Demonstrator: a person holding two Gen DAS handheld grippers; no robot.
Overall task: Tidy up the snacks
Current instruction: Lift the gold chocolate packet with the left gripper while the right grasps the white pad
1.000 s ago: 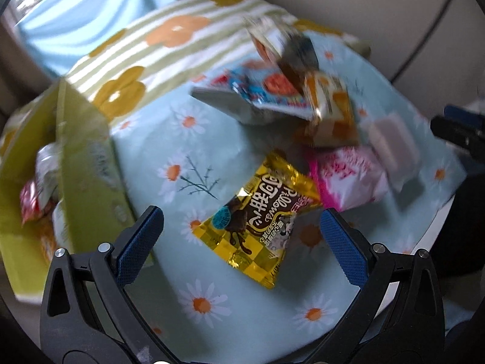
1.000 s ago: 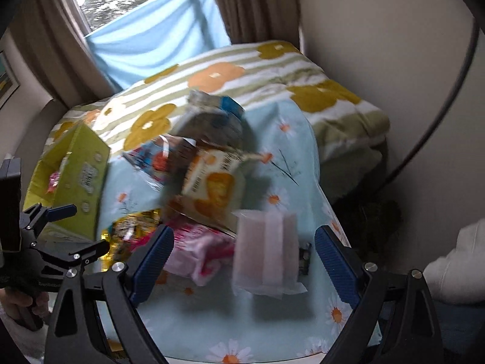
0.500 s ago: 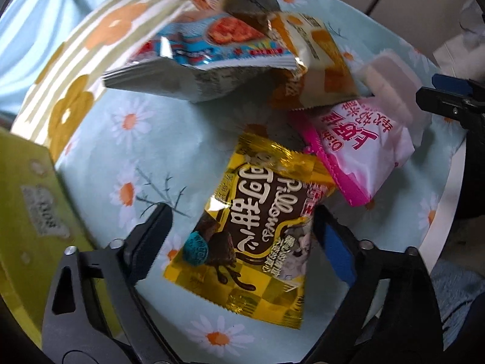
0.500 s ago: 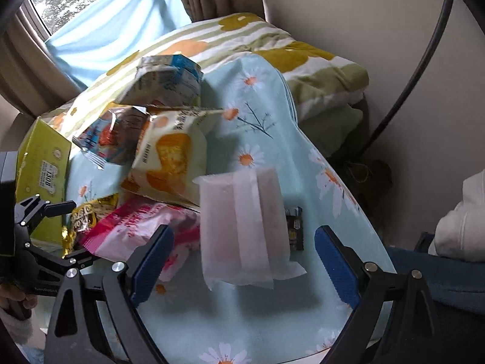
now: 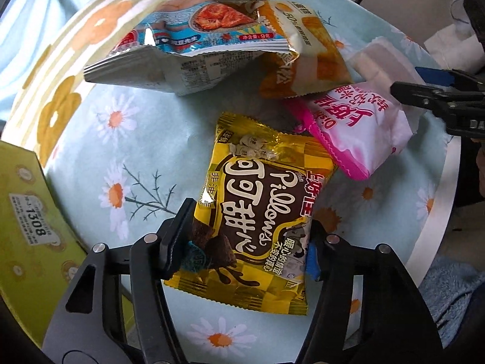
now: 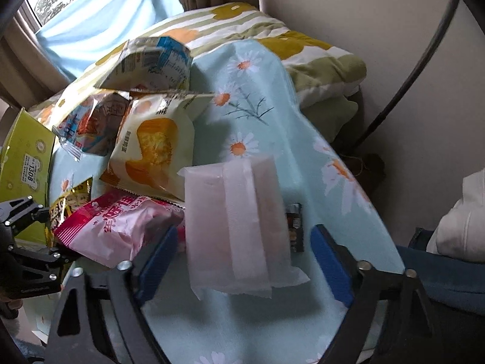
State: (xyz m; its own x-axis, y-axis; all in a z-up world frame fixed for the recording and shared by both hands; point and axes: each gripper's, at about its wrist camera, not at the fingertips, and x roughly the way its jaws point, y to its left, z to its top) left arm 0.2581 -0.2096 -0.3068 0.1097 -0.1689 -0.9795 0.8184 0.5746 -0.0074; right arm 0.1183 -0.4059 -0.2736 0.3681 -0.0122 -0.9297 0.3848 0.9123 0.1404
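Several snack packs lie on a daisy-print cloth (image 5: 145, 139). My left gripper (image 5: 248, 239) is shut on the lower half of a yellow-and-brown Pillows pack (image 5: 260, 200), its fingers pressing both side edges. A pink pack (image 5: 360, 127) lies to its right, an orange-and-cream pack (image 5: 306, 60) and a blue-and-white pack (image 5: 194, 48) behind. My right gripper (image 6: 242, 261) is open, its fingers either side of a pale translucent pack (image 6: 239, 221). The pink pack (image 6: 118, 227) and orange-and-cream pack (image 6: 154, 145) also show in the right wrist view.
A lime-green cardboard box (image 5: 27, 230) stands at the left of the cloth, also seen in the right wrist view (image 6: 27, 157). A small dark wrapper (image 6: 294, 227) lies by the pale pack. A striped flowered cushion (image 6: 272, 33) lies behind. The round table's white rim (image 5: 445, 200) is at right.
My left gripper moved forward onto the Pillows pack and closed on its sides. My right gripper moved closer to the pale pack and stayed open.
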